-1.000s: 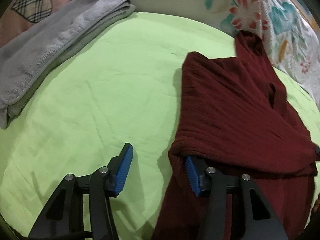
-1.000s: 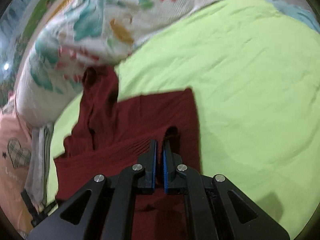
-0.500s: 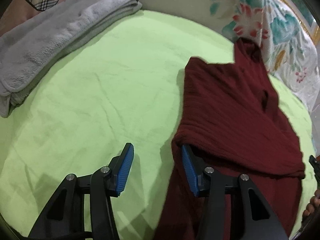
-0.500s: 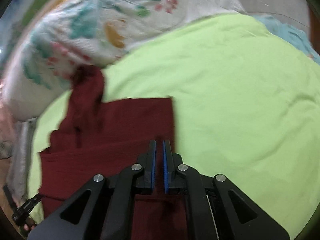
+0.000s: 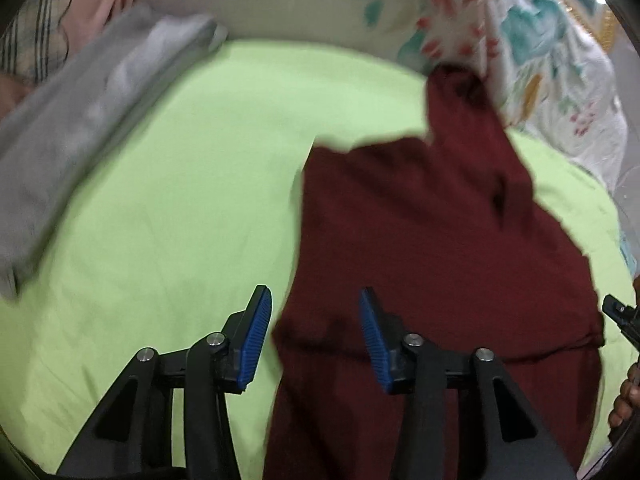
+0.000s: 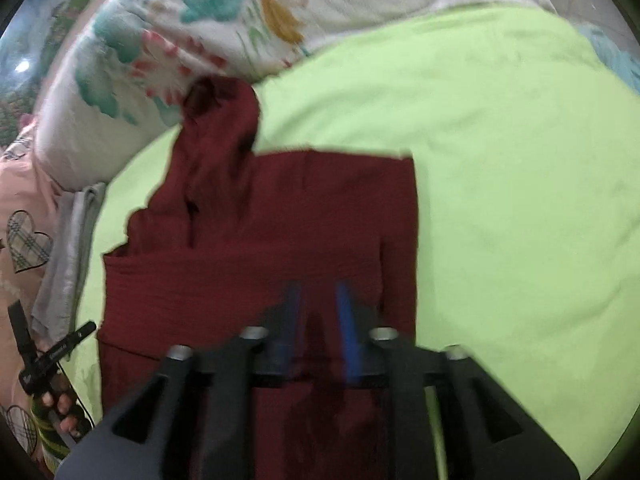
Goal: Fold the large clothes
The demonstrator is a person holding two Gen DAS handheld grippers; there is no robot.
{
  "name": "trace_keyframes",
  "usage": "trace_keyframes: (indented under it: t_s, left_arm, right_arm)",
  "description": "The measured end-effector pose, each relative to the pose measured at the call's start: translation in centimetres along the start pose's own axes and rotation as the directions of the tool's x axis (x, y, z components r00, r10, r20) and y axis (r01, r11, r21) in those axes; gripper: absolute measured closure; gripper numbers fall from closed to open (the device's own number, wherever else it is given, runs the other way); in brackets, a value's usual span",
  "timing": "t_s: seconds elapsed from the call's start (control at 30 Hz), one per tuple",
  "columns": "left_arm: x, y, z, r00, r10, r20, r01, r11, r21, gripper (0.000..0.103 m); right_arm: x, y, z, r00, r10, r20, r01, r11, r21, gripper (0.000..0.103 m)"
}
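Observation:
A dark red knit garment (image 5: 432, 240) lies partly folded on a light green bedsheet (image 5: 168, 208); its far end reaches the floral pillow. It also shows in the right wrist view (image 6: 280, 232). My left gripper (image 5: 316, 336) is open, its blue pads either side of the garment's near left edge, holding nothing. My right gripper (image 6: 318, 320) is blurred, its blue pads slightly apart over the garment's near right part, with red cloth showing between them.
A folded grey blanket (image 5: 80, 128) lies at the far left of the bed. A floral pillow (image 5: 520, 40) lies along the back. A pink cushion with plaid hearts (image 6: 24, 232) is at the left. The green sheet (image 6: 520, 200) spreads right of the garment.
The right gripper's pads, shut before, now stand slightly apart. The left gripper has shifted right, so the garment's edge now sits between its open pads. Both views have moved.

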State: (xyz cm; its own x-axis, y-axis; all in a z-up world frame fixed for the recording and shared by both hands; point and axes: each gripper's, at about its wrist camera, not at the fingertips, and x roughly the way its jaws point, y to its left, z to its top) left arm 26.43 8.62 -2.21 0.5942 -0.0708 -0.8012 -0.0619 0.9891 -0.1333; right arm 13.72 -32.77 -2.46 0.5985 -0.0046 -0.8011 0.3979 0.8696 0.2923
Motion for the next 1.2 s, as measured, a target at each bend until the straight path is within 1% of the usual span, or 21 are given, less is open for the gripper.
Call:
trace_keyframes:
  t_s: [0.03,0.17,0.2,0.27,0.37,0.43,0.53,0.63,0.73,0.8,0.93,0.97,1.0,1.03,1.07,1.1,1.2]
  left_arm:
    - [-0.5,-0.6,1.1,1.0,-0.011,0.016,0.011,1.0,0.01,0.053]
    - [-0.7,-2.8,5.2,0.997,-0.067,0.044,0.066,0.998,0.02,0.053]
    - [-0.4,-3.5,6.5,0.995,-0.084,0.051,0.083,0.996,0.023,0.053]
    - [0.5,-4.8,8.6,0.993,-0.097,0.061,0.095,0.995,0.029,0.053]
    - [2.9,-6.3,11.8,0.991,-0.121,0.047,0.12,0.992,0.035,0.053]
    - [5.3,-7.4,14.2,0.989,-0.143,0.024,0.142,0.989,0.032,0.053]
    - [8.4,-8.9,17.2,0.988,-0.156,0.019,0.155,0.987,0.031,0.053]
    - [12.3,-10.5,20.1,0.985,-0.171,0.002,0.171,0.985,0.033,0.053]
    - [16.1,-12.0,22.2,0.986,-0.162,-0.027,0.163,0.986,0.045,0.053]
    - [18.9,-12.9,23.6,0.987,-0.15,-0.048,0.153,0.986,0.059,0.053]
    - [22.9,-13.6,25.2,0.985,-0.159,-0.075,0.162,0.986,0.047,0.053]
    - [23.6,-13.7,25.3,0.984,-0.159,-0.078,0.163,0.986,0.047,0.056]
    - [24.2,-13.9,25.5,0.985,-0.155,-0.078,0.159,0.986,0.053,0.065]
    - [24.5,-14.0,25.6,0.984,-0.164,-0.066,0.168,0.984,0.064,0.079]
    - [24.7,-14.0,25.6,0.98,-0.187,-0.069,0.192,0.979,0.07,0.1]
    - [24.6,-14.1,25.6,0.973,-0.216,-0.078,0.221,0.973,0.071,0.101]
    - [22.6,-14.1,25.3,0.977,-0.212,-0.028,0.214,0.97,0.115,0.102]
  right_arm:
    - [-0.1,0.6,0.7,1.0,0.017,0.007,-0.017,1.0,-0.012,0.057]
    - [0.2,3.3,4.7,0.99,0.135,0.041,-0.132,0.988,-0.077,0.057]
    - [0.6,4.1,5.8,0.988,0.151,0.041,-0.146,0.985,-0.093,0.057]
    - [1.9,5.1,7.6,0.986,0.159,0.043,-0.153,0.982,-0.112,0.057]
    - [4.7,6.0,10.4,0.983,0.179,0.036,-0.174,0.979,-0.104,0.057]
    - [6.6,6.5,12.3,0.984,0.173,0.039,-0.168,0.98,-0.108,0.057]
    - [9.9,7.4,15.4,0.986,0.162,0.037,-0.157,0.979,-0.127,0.057]
    - [13.5,8.5,18.2,0.988,0.155,0.027,-0.149,0.977,-0.15,0.057]
    - [17.1,9.2,20.3,0.987,0.159,0.012,-0.155,0.975,-0.157,0.057]
    - [19.7,9.8,21.6,0.99,0.142,0.005,-0.139,0.976,-0.169,0.057]
    - [23.6,10.3,23.6,0.994,0.107,-0.008,-0.107,0.978,-0.18,0.057]
    - [24.4,10.4,23.9,0.994,0.105,-0.013,-0.105,0.977,-0.186,0.058]
    - [25.3,10.6,24.3,0.995,0.101,-0.025,-0.104,0.975,-0.195,0.071]
    - [25.8,10.6,24.4,0.994,0.1,-0.035,-0.105,0.974,-0.2,0.099]
    - [26.0,10.6,24.5,0.994,0.099,-0.041,-0.105,0.974,-0.199,0.099]
    - [25.6,10.4,24.5,0.994,0.109,-0.027,-0.112,0.975,-0.192,0.099]
    - [22.6,10.0,24.0,0.989,0.144,0.028,-0.136,0.972,-0.193,0.1]
